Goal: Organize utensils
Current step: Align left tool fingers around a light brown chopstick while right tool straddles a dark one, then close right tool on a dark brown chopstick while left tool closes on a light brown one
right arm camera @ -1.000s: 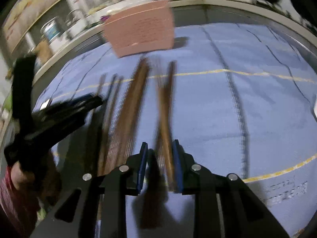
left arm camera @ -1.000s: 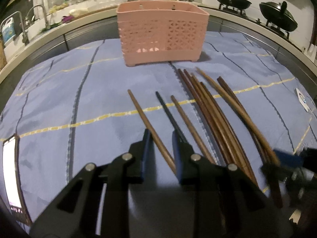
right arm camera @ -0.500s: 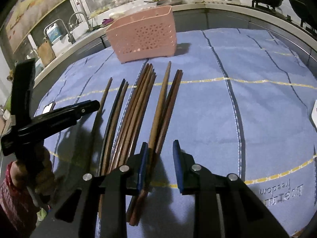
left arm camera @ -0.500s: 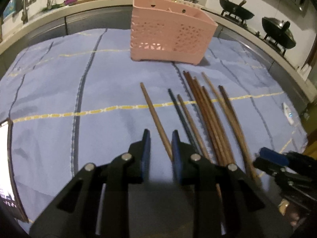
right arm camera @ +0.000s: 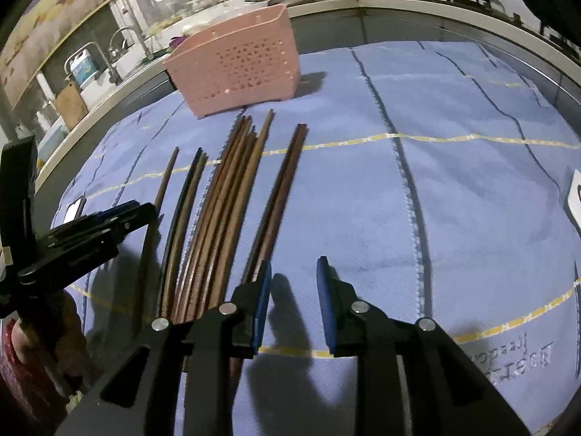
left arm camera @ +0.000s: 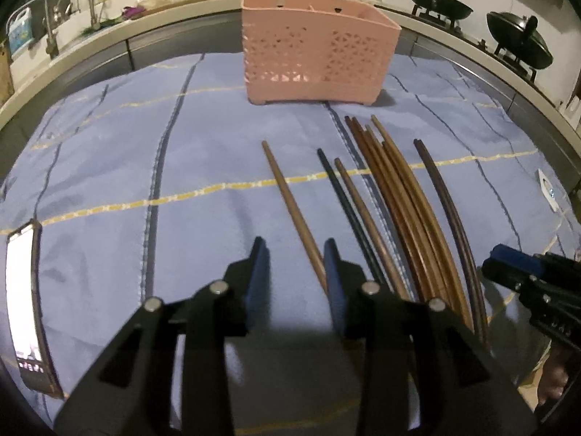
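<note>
Several wooden chopsticks lie side by side on a blue cloth (left arm camera: pixel 109 181). A pink perforated basket (left arm camera: pixel 319 58) (right arm camera: pixel 236 69) stands upright behind them. My left gripper (left arm camera: pixel 294 250) hovers over the near end of a lone brown chopstick (left arm camera: pixel 290 207). Its jaws are opening, and that chopstick lies along the right finger's inner side, not pinched. A dense bundle (left arm camera: pixel 406 210) (right arm camera: pixel 225 203) lies further right. My right gripper (right arm camera: pixel 294 269) is open over bare cloth, with a dark chopstick pair (right arm camera: pixel 279 196) just left of its left finger. Each gripper also shows in the other's view: the right gripper (left arm camera: pixel 508 258), the left gripper (right arm camera: pixel 138 210).
A lit phone (left arm camera: pixel 25 298) lies at the cloth's left edge. A white tag (left arm camera: pixel 546 190) sits near the right edge. Behind the table a counter carries a faucet (left arm camera: pixel 78 3), bottles and two black woks (left arm camera: pixel 439 9). A hand in a red sleeve (right arm camera: pixel 14 359) holds the left gripper.
My left gripper's jaws have widened around the lone chopstick's near end. My right gripper has shifted right, so the dark pair now lies left of its fingers instead of between them.
</note>
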{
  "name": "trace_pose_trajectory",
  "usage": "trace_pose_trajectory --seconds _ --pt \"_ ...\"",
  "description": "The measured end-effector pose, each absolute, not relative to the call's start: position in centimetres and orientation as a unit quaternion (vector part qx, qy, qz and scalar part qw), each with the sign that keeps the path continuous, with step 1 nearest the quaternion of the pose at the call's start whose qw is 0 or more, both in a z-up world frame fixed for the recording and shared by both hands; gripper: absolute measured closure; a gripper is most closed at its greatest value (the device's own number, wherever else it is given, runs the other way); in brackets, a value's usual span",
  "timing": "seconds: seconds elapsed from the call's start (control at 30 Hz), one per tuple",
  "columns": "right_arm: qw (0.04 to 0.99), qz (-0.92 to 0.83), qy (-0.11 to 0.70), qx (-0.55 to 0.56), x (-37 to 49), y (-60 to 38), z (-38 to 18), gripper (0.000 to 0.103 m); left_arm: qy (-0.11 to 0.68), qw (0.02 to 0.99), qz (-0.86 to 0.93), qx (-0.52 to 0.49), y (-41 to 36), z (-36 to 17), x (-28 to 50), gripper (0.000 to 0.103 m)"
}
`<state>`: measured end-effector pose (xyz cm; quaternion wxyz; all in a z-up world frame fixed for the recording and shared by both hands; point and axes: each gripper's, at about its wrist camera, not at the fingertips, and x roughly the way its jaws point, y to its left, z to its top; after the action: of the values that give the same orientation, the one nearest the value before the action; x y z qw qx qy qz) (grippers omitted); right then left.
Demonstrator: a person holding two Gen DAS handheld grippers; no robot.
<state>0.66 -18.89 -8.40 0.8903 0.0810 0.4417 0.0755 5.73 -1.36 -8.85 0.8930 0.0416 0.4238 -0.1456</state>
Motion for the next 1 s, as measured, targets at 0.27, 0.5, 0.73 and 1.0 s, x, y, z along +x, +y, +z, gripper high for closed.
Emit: trace_pose_trajectory --seconds 0.27,0.5,0.73,1.0 --pt "0.892 0.081 0.440 0.063 0.9 -17.9 -8.3 0.076 0.411 0.898 -0.134 0.076 -2.4 -9.3 5.4 0.071" --pt "0.892 0.077 0.441 0.059 1.0 -17.9 -8.3 0.076 0.401 0.903 -0.132 0.077 -2.2 -9.5 5.3 0.066" --pt "0.893 0.072 0.442 0.043 0.8 -17.2 -8.5 0.076 0.394 0.907 -0.129 0.076 -2.2 -9.6 5.1 0.061" --pt "0.888 0.076 0.446 0.081 1.1 -18.1 -8.2 0.076 0.394 0.906 -0.134 0.074 -2.1 -9.6 5.2 0.060"
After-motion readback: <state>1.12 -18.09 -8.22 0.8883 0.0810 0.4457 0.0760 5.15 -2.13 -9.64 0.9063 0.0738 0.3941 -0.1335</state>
